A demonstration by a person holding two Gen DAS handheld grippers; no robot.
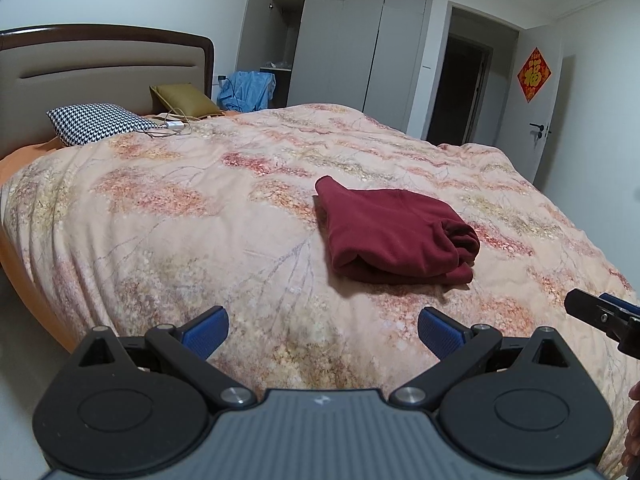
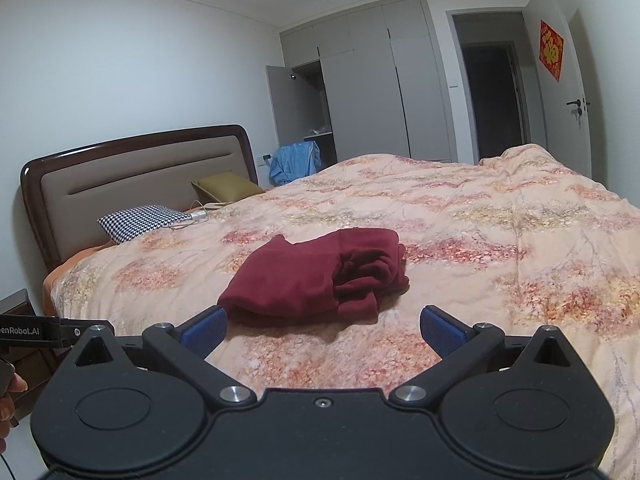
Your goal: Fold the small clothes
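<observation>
On my feeds the folded garment (image 1: 394, 232) was solid dark red, lying on a peach quilt (image 1: 200, 216) patterned with pink and yellow leafy sprays. My grippers had blue pads (image 1: 206, 330) on black arms. One pillow (image 1: 100, 122) was black-and-white houndstooth, another (image 1: 184, 98) olive-gold. The headboard (image 1: 100, 68) was beige, framed in dark brown.

Bare quilt (image 1: 168, 216) around folded garment (image 1: 394, 232)

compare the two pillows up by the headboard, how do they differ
The houndstooth pillow is black-and-white patterned; the olive pillow is one plain colour. The houndstooth pillow lies lower and further out from the headboard; the olive pillow sits back against it, tilted up. Both are square and rest on the bed's orange sheet.
</observation>
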